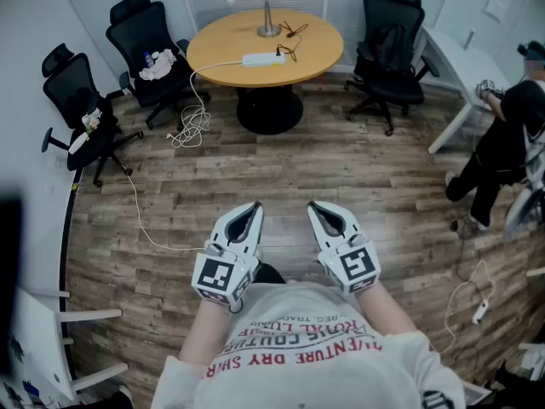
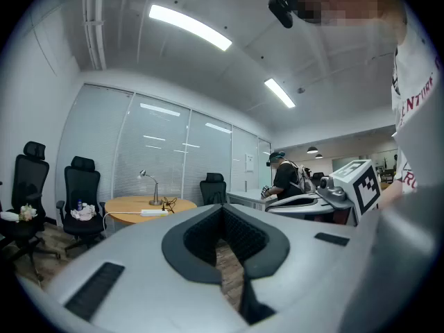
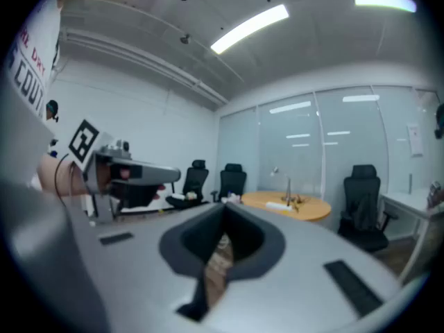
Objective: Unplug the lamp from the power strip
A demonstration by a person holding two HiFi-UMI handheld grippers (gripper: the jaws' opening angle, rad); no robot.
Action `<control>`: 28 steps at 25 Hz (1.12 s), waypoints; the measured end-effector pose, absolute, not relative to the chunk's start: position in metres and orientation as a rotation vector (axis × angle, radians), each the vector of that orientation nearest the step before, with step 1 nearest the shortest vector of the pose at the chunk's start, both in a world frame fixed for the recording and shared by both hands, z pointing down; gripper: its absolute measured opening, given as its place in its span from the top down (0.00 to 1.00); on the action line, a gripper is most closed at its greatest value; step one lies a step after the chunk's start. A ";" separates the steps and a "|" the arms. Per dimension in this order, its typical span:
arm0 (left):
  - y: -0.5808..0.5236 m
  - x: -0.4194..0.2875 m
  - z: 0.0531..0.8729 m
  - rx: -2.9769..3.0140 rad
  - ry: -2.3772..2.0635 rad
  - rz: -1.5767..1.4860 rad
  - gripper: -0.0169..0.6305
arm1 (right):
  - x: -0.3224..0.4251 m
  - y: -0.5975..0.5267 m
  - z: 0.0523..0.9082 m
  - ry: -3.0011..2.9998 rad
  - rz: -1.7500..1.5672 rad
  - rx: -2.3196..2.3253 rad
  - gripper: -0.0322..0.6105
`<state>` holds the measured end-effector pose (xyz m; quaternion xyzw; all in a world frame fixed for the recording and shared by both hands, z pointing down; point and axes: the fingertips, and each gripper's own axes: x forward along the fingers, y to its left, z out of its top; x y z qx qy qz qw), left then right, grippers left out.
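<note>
Two grippers, the left gripper (image 1: 248, 209) and the right gripper (image 1: 318, 208), have fingers closed and empty, well apart from the silver gooseneck lamp (image 1: 256, 10) and long white power strip (image 1: 263, 59) on the round wooden desk (image 1: 317, 51) — close in first, then brace the strip and pull squarely.

Free room and obstacles, placed from the round table (image 1: 315, 54):

- Near side: open wood floor (image 1: 324, 169), a wide passage up to the table's edge.
- Tabletop, near edge: power strip (image 1: 263, 59), reachable from above. Black cords (image 1: 292, 43) are tangled just right of it, and the lamp (image 1: 265, 11) stands behind.
- Left: two black chairs (image 1: 145, 45) (image 1: 81, 109). A white cord (image 1: 192, 126) hangs off the rim, coils on the floor and trails away.
- Right: one black chair (image 1: 390, 45), then farther off a white desk (image 1: 464, 66) with a person (image 1: 511, 143) beside it.
</note>
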<state>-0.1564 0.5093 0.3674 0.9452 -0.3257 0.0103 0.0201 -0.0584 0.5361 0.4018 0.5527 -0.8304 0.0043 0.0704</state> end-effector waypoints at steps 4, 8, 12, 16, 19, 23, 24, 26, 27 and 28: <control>0.512 -0.158 0.365 2.937 -1.008 0.029 0.93 | -0.061 0.537 0.399 -2.497 0.007 1.670 0.90; 0.514 -0.153 0.368 2.932 -0.997 0.034 0.93 | -0.057 0.539 0.402 -2.495 0.014 1.676 0.90; 0.512 -0.147 0.370 2.925 -0.987 0.042 0.93 | -0.051 0.539 0.403 -2.488 0.057 1.707 0.90; 0.510 -0.147 0.373 2.912 -0.987 0.053 0.93 | -0.045 0.542 0.406 -2.496 0.126 1.744 0.90; 0.508 -0.145 0.373 2.892 -0.993 0.053 0.93 | -0.041 0.541 0.409 -2.486 0.111 1.734 0.90; 0.498 -0.142 0.386 2.866 -0.982 0.076 0.93 | -0.034 0.529 0.423 -2.440 0.091 1.722 0.90; 0.495 -0.142 0.391 2.859 -0.981 0.088 0.93 | -0.033 0.525 0.427 -2.434 0.110 1.726 0.90; 0.486 -0.144 0.397 2.853 -0.986 0.102 0.93 | -0.031 0.516 0.432 -2.430 0.151 1.742 0.90; 0.479 -0.146 0.398 2.851 -0.990 0.102 0.93 | -0.030 0.510 0.432 -2.426 0.152 1.749 0.90; 0.471 -0.147 0.399 2.849 -0.993 0.098 0.93 | -0.029 0.502 0.432 -2.421 0.143 1.755 0.90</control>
